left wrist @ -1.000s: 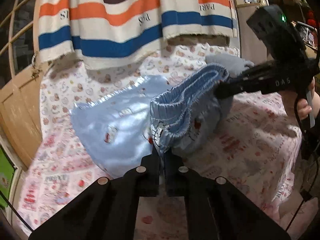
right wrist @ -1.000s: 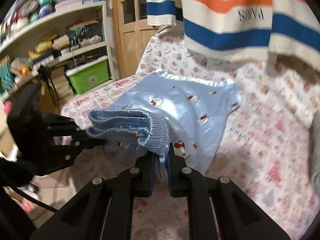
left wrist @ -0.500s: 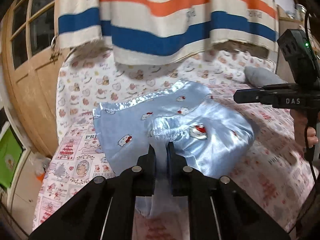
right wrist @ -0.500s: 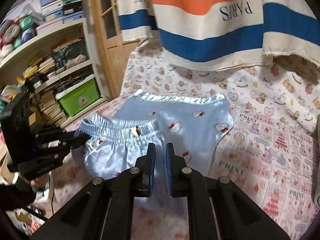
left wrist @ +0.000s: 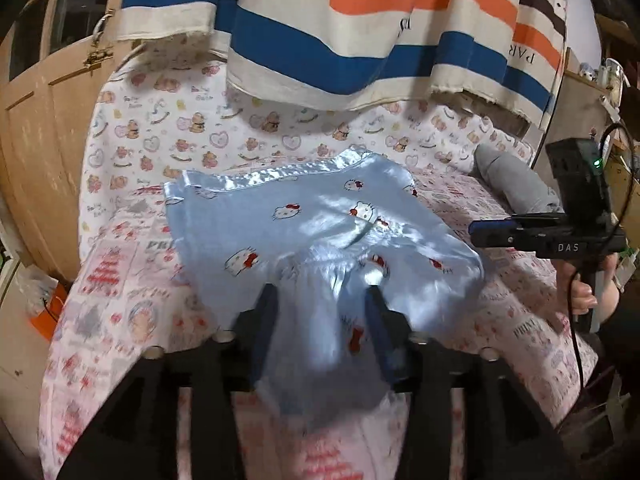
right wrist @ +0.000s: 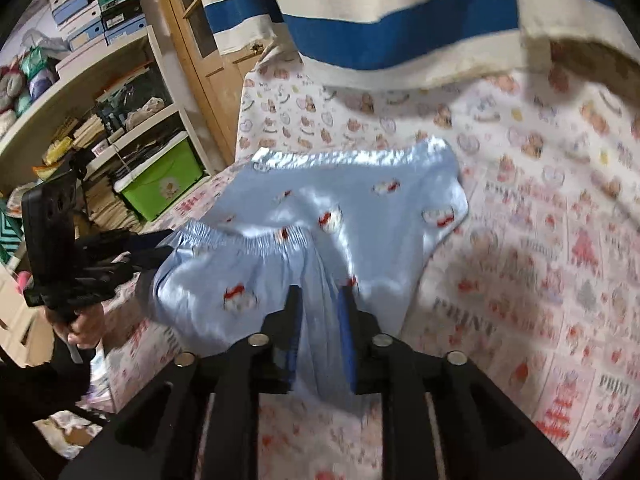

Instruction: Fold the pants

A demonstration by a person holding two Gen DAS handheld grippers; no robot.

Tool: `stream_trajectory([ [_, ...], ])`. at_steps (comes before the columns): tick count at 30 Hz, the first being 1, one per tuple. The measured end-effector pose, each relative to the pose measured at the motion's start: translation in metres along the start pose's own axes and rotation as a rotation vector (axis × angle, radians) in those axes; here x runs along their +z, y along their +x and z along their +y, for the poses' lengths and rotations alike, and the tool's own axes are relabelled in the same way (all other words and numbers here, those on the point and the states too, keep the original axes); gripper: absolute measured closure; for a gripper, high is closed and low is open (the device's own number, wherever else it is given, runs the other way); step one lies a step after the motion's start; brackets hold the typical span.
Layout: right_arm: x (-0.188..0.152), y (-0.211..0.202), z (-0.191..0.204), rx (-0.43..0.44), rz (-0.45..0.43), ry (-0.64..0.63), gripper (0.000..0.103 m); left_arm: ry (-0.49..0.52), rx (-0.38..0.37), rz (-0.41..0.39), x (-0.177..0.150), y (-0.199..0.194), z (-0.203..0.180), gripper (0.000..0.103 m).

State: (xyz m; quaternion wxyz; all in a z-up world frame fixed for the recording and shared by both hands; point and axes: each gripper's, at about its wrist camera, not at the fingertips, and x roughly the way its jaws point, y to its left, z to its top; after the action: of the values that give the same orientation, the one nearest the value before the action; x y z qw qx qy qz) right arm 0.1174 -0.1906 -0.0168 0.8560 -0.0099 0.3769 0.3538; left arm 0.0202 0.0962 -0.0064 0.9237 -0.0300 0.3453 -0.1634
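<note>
The pants point(left wrist: 320, 236), light blue satin with a cat print, lie folded on the printed bed sheet point(left wrist: 120, 280), with the gathered waistband turned over onto the leg part. Nearest to us, in the left wrist view, the left gripper point(left wrist: 322, 316) has its jaws wide apart, and the near edge of the cloth lies loose between the two fingers; we see no grip on it. In the right wrist view the right gripper point(right wrist: 320, 320) is also parted, less widely, and a fold of the pants point(right wrist: 320, 232) passes between its fingers without being pinched. Each gripper points level over the bed towards the far wall. From the side, the person's hand point(right wrist: 82, 326) holds the left handle low, beside the edge of the bed.

Further back, a grey cloth point(left wrist: 516, 184) lies on the sheet. Behind it, a striped towel point(left wrist: 360, 32) hangs over the bed. On the shelves point(right wrist: 100, 92) stand a green plastic box point(right wrist: 160, 184), its contents hidden, and stacked cardboard boxes point(right wrist: 96, 12).
</note>
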Motion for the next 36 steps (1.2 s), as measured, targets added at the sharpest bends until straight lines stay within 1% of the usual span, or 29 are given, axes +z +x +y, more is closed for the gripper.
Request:
stream_trajectory([
  [1,-0.004,-0.002,-0.002,0.012,0.004,-0.003,0.067,0.004,0.006,0.009,-0.004,-0.003,0.0,0.056],
  [2,-0.007,-0.005,-0.002,0.024,0.009,-0.013,0.053,0.006,0.012,0.023,-0.007,-0.004,0.0,0.056],
  [3,-0.011,-0.007,-0.001,0.033,0.014,-0.025,0.05,0.005,0.014,0.041,-0.011,-0.005,0.002,0.056],
  [5,-0.017,-0.008,0.001,0.019,0.026,-0.057,0.05,-0.006,0.006,0.081,-0.021,-0.002,0.004,0.056],
  [6,-0.02,-0.008,0.001,0.013,0.032,-0.07,0.052,-0.008,0.001,0.1,-0.026,0.0,0.005,0.056],
  [7,-0.024,-0.007,0.002,0.012,0.042,-0.083,0.055,-0.005,0.001,0.114,-0.031,0.002,0.004,0.056],
  [8,-0.026,-0.006,0.001,0.017,0.055,-0.088,0.063,0.002,0.007,0.123,-0.035,0.005,0.003,0.065],
  [9,-0.029,-0.004,0.0,0.015,0.069,-0.091,0.07,0.012,0.017,0.129,-0.038,0.007,0.0,0.08],
  [10,-0.031,-0.002,0.0,0.003,0.074,-0.095,0.074,0.024,0.024,0.139,-0.04,0.009,-0.002,0.085],
  [11,-0.034,0.0,0.0,-0.01,0.079,-0.108,0.086,0.034,0.026,0.141,-0.041,0.01,-0.005,0.09],
  [12,-0.036,0.001,0.002,-0.03,0.081,-0.122,0.101,0.043,0.034,0.131,-0.041,0.009,-0.007,0.099],
  [13,-0.037,0.0,0.003,-0.051,0.067,-0.127,0.101,0.058,0.058,0.117,-0.04,0.007,-0.009,0.101],
  [16,-0.034,-0.008,0.005,-0.095,0.026,-0.121,0.101,0.089,0.138,0.067,-0.032,-0.003,-0.009,0.101],
  [19,-0.028,-0.013,0.003,-0.132,0.009,-0.116,0.101,0.078,0.164,0.062,-0.022,-0.008,0.0,0.101],
  [22,-0.026,-0.012,-0.001,-0.125,0.022,-0.114,0.101,0.091,0.184,0.068,-0.021,-0.008,0.004,0.101],
  [23,-0.027,-0.009,-0.001,-0.12,0.034,-0.117,0.101,0.099,0.181,0.08,-0.023,-0.006,0.004,0.101],
  [25,-0.033,-0.003,0.001,-0.128,0.061,-0.134,0.101,0.128,0.168,0.109,-0.029,-0.001,-0.001,0.097],
  [26,-0.036,-0.001,0.002,-0.13,0.075,-0.141,0.101,0.135,0.165,0.108,-0.032,-0.001,-0.004,0.097],
  [27,-0.037,0.0,0.003,-0.123,0.08,-0.141,0.101,0.141,0.152,0.104,-0.033,-0.002,-0.006,0.094],
  [28,-0.038,-0.002,0.003,-0.113,0.069,-0.137,0.101,0.139,0.146,0.093,-0.034,-0.005,-0.008,0.091],
  [29,-0.038,-0.005,0.003,-0.103,0.053,-0.136,0.101,0.128,0.14,0.076,-0.032,-0.009,-0.008,0.086],
  [30,-0.037,-0.011,0.004,-0.083,0.019,-0.14,0.101,0.113,0.121,0.056,-0.028,-0.013,-0.008,0.083],
  [32,-0.032,-0.024,0.006,-0.067,-0.043,-0.146,0.1,0.087,0.053,0.021,-0.016,-0.023,-0.006,0.077],
  [33,-0.028,-0.029,0.006,-0.062,-0.064,-0.144,0.093,0.075,0.027,0.004,-0.01,-0.027,-0.005,0.071],
  [34,-0.022,-0.033,0.006,-0.059,-0.082,-0.139,0.087,0.069,0.014,-0.006,-0.003,-0.028,-0.005,0.068],
  [35,-0.016,-0.035,0.006,-0.054,-0.097,-0.133,0.065,0.068,0.006,-0.009,0.003,-0.027,-0.005,0.064],
  [36,-0.01,-0.037,0.006,-0.051,-0.122,-0.125,0.042,0.072,0.003,-0.007,0.009,-0.024,-0.006,0.063],
])
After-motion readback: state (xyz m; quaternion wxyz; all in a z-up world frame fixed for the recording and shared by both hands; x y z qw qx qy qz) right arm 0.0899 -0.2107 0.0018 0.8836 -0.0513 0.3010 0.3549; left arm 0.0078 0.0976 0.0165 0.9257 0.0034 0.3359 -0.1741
